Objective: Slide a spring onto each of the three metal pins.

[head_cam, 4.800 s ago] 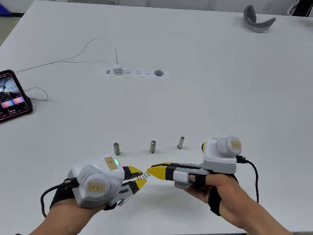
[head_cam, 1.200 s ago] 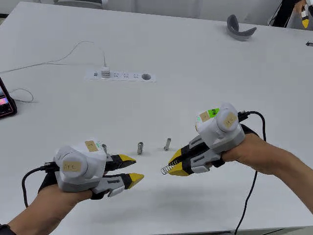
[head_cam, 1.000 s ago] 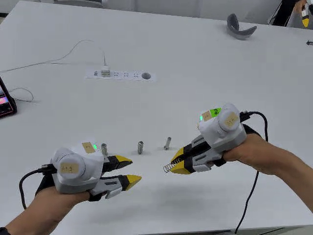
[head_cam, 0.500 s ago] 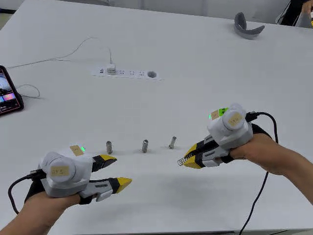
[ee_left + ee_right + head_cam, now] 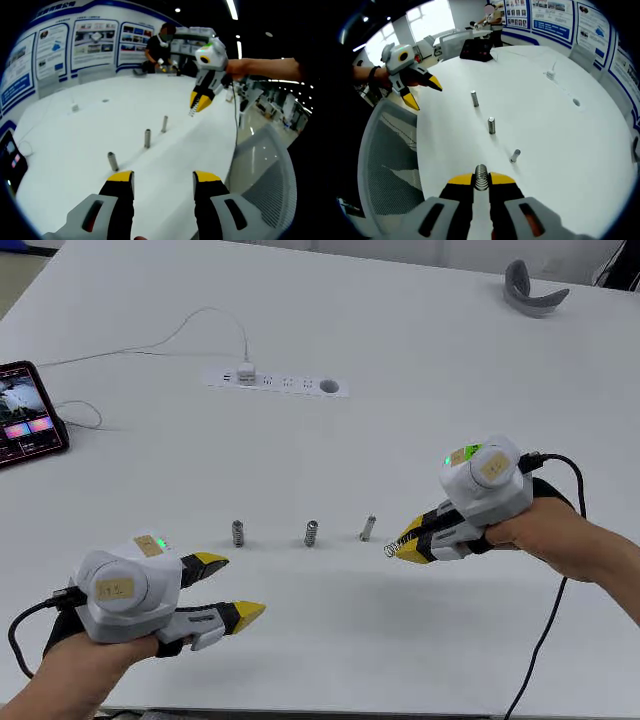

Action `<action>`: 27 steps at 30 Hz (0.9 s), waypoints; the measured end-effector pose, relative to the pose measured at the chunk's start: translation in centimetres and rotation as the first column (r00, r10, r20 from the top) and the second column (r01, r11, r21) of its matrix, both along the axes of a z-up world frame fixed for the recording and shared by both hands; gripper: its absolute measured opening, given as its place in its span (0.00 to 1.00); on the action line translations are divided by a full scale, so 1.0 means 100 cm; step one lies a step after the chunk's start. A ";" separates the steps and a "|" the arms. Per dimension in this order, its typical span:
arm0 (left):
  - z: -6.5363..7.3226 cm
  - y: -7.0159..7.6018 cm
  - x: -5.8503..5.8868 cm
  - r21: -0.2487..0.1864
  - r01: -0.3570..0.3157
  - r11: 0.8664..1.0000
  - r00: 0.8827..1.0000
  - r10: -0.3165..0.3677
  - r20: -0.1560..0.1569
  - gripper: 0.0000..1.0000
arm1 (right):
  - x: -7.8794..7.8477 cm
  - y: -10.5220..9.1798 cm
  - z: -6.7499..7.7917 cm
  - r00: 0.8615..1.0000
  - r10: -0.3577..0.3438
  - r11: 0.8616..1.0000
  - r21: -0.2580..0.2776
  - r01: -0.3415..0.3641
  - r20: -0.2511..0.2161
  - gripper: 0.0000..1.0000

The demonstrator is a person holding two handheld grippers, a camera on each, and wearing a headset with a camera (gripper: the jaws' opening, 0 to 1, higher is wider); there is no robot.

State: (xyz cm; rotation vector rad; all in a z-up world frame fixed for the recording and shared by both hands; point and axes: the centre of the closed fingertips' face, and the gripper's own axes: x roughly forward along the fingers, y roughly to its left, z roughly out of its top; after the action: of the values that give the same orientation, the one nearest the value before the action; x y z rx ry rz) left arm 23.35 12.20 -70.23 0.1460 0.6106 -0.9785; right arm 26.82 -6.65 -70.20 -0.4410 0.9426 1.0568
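Three short metal pins stand in a row on the white table. The left pin [image 5: 238, 532] and middle pin [image 5: 312, 532] each carry a spring. The right pin [image 5: 368, 528] is bare and leans a little. My right gripper [image 5: 405, 545] is shut on a small spring [image 5: 391, 550], whose free end is just right of the bare pin, apart from it. In the right gripper view the spring [image 5: 480, 172] sticks out between the jaws, with the bare pin [image 5: 515, 155] just ahead. My left gripper [image 5: 243, 585] is open, holding nothing, near the front edge, below the left pin.
A white power strip [image 5: 275, 383] with a plugged cable lies at the back. A tablet [image 5: 25, 425] rests at the left edge, and a grey curved band [image 5: 535, 290] sits far right. A mesh chair [image 5: 385, 165] stands beside the table's front edge.
The spring, earlier between both grippers' tips, now sits in the right gripper alone. The right gripper has carried it up beside the bare pin. The left gripper has opened and drawn back.
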 end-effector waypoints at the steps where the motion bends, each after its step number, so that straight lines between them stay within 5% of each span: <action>1: 0.000 0.001 0.000 0.001 -0.005 1.000 1.000 0.005 -0.001 0.49 | 0.003 -0.001 0.000 1.000 -0.001 1.000 -0.003 0.001 -0.001 0.13; 27: 0.002 0.038 0.010 -0.004 -0.143 0.990 0.989 0.143 -0.024 0.59 | 0.051 -0.002 -0.021 0.998 0.054 0.994 -0.100 -0.052 0.015 0.13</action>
State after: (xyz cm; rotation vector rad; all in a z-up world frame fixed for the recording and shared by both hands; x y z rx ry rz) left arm 24.32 15.99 -70.04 0.0849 0.6312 -0.8443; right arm 31.91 -6.83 -72.32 -0.5597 0.9750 1.0557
